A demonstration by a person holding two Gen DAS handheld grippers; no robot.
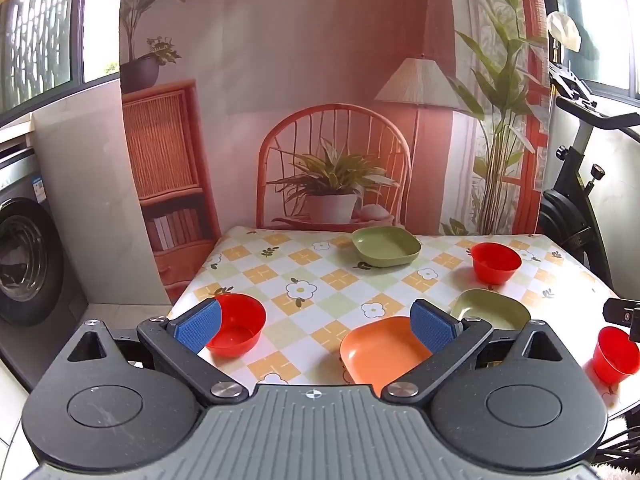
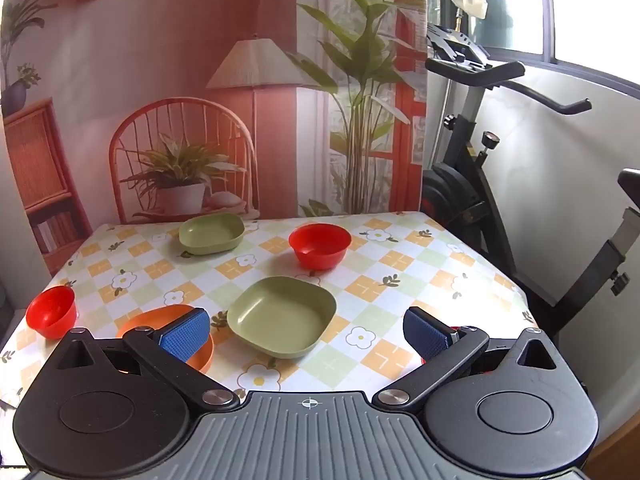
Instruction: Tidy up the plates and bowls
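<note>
On the flowered tablecloth (image 1: 316, 280) my left gripper (image 1: 316, 326) stands open and empty. A red bowl (image 1: 236, 324) sits just past its left pad and an orange plate (image 1: 380, 354) lies by its right pad. Beyond are a near green plate (image 1: 490, 310), a far green plate (image 1: 386, 246), and two more red bowls (image 1: 496, 262) (image 1: 614, 354). My right gripper (image 2: 306, 334) is open and empty, with the near green plate (image 2: 282, 314) just ahead between its fingers. The orange plate (image 2: 160, 322) is partly hidden behind its left finger. A red bowl (image 2: 320, 246) stands farther back.
An exercise bike (image 2: 480, 184) stands close to the table's right edge. A washing machine (image 1: 24, 264) is low at the left. A printed backdrop (image 1: 320, 80) hangs right behind the table's far edge. Part of the right gripper (image 1: 624, 316) shows at the right.
</note>
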